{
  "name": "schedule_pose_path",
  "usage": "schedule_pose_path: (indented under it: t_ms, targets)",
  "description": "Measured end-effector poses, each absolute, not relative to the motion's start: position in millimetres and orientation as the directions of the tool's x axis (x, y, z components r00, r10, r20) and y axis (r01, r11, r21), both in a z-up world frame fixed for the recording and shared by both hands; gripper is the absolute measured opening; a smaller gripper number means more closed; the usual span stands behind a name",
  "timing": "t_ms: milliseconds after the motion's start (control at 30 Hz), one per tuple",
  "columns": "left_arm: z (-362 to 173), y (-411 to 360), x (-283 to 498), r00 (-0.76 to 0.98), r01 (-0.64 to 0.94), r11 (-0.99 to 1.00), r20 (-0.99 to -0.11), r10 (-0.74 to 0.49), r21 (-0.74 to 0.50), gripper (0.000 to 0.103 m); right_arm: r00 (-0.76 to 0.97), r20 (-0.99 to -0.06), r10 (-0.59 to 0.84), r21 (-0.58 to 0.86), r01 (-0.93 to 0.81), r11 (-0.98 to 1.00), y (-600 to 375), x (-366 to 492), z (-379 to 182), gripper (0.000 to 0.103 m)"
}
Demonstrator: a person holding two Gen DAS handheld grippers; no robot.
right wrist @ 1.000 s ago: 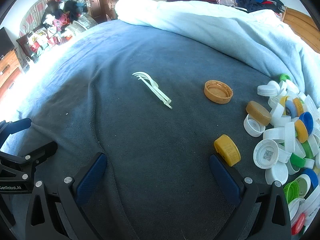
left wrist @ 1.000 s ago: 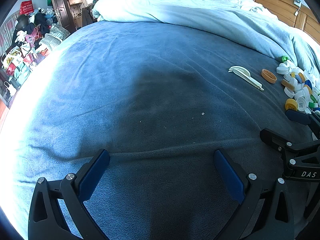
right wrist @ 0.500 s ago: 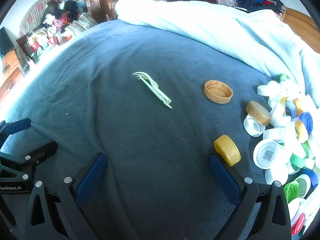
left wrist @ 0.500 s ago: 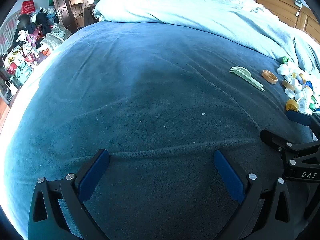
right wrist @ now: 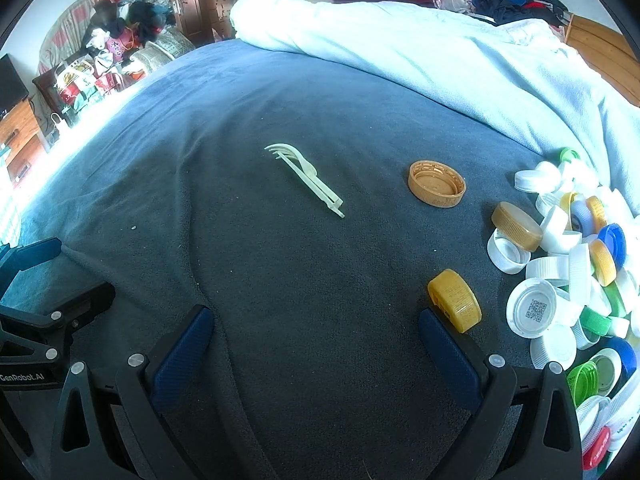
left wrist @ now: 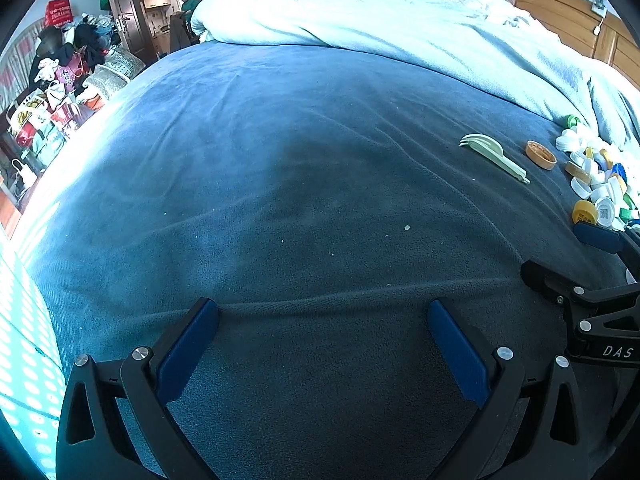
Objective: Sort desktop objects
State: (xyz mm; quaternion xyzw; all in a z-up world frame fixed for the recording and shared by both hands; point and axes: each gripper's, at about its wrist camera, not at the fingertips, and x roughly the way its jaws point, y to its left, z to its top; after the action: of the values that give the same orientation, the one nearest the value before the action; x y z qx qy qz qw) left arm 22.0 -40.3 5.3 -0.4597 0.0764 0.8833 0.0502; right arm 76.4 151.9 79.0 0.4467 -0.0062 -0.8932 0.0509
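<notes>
A pale plastic fork and spoon set [right wrist: 306, 178] lies on the blue blanket [right wrist: 280, 100]; it also shows in the left wrist view [left wrist: 494, 158]. An orange cap [right wrist: 437, 183] lies open side up to its right. A yellow cap [right wrist: 455, 300] sits just off my right gripper's right finger. A pile of several bottle caps [right wrist: 568, 264] fills the right side. My right gripper [right wrist: 316, 344] is open and empty, low over the blanket. My left gripper [left wrist: 324, 344] is open and empty, over bare blanket to the left of the right one.
A pale blue quilt [right wrist: 440, 60] is bunched along the far side. A wooden headboard [left wrist: 568, 20] stands at the far right. Bags and clutter [left wrist: 60, 92] crowd the floor beyond the bed's left edge. The right gripper's body [left wrist: 592, 308] shows beside my left one.
Neither gripper nor any object has visibly moved. Only the brightness of the picture shifted.
</notes>
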Motion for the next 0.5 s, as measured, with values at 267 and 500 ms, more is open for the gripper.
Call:
schedule_pose_path:
  t_ms: [267,500]
  targets:
    - [5.7,-41.2,21.6,-0.573,-0.159,-0.983,-0.819,0.019,0.089,0.102,-0.597,-0.796,-0.096,0.056,0.085,-0.995,151.9,76.5,79.1,0.103]
    - [4.8,-41.1,22.1,-0.572,-0.16,-0.982,-0.82,0.013,0.095,0.102,-0.57,-0.812,-0.125,0.093,0.084,-0.992,157.8,74.5,81.7,0.103]
